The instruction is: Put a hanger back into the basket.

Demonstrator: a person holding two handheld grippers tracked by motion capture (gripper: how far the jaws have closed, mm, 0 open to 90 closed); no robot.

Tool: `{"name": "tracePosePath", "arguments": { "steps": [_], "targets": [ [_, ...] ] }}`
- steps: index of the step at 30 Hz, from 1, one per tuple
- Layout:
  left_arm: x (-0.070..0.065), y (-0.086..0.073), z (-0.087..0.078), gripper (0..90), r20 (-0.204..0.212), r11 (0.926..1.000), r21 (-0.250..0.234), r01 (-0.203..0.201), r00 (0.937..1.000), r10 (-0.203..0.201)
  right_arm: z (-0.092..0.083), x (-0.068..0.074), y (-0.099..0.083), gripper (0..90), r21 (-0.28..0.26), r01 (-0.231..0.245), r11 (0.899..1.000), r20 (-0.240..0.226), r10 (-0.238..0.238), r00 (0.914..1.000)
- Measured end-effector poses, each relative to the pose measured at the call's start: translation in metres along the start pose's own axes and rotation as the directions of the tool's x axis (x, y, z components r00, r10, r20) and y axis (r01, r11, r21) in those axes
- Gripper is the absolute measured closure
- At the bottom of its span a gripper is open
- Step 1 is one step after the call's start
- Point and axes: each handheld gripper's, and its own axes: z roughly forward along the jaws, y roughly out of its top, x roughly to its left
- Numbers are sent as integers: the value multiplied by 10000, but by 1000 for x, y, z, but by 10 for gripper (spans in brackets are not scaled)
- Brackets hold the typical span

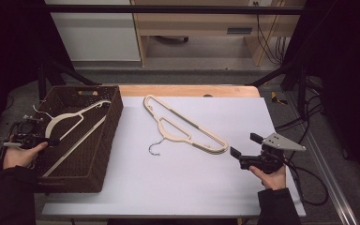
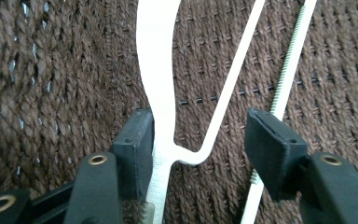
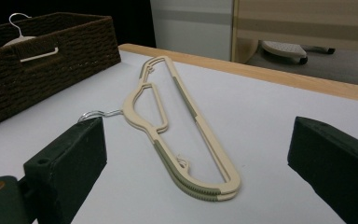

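Where the high view looks down on the desk [image 1: 136, 187], the left gripper [image 1: 28, 139] sits at the left edge of the frame, held level over the near-left rim of the woven basket [image 1: 105, 136], beside the white hanger [image 1: 68, 124] that lies slantwise inside. At lower right, the right gripper [image 1: 243, 158] is held low over the desk, pointing up-left toward the stacked beige hangers [image 1: 187, 126], whose wire hook lies toward the frame's centre.

In the left gripper view, the jaws stand apart; the white hanger [image 2: 156, 84] rises through the gap against the left pad, the right pad is clear of it, so nothing is clamped.

In the right gripper view, the jaws gape wide and empty at the lower corners, the beige hangers [image 3: 186, 135] lying flat beyond them, the basket [image 3: 42, 60] at upper left.
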Motion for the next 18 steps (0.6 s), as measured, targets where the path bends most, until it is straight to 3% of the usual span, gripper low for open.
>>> {"name": "tracePosePath", "arguments": {
  "steps": [3, 7, 10, 12, 17, 18],
  "targets": [
    [-1, 1, -5, 384, -21, 9987, -475, 194, 9998, -195, -1, 0, 0, 47, -33, -41, 10000, 32, 41, 10000],
    [-1, 3, -19, 378, 28, 9956, -928, 128, 9999, -126, -2, -1, 1, 47, -69, -27, 10000, 21, 27, 10000],
    [-4, 5, -33, 367, 19, 9886, -1504, 21, 10000, -18, -3, -1, 1, 47, -108, -35, 9999, 22, 35, 10000],
    [-9, 7, -44, 355, 50, 9779, -2090, -82, 9999, 95, -4, -2, 2, 47, -165, -85, 9998, 48, 86, 10000],
    [-30, 11, -71, 296, 480, 9338, -3553, -424, 9968, 635, -7, -2, 3, 48, -278, -49, 9996, 36, 50, 10000],
    [-37, 11, -76, 286, 566, 9223, -3842, -429, 9959, 700, -7, -2, 3, 48, -288, -73, 9996, 38, 74, 10000]
  ]
}}
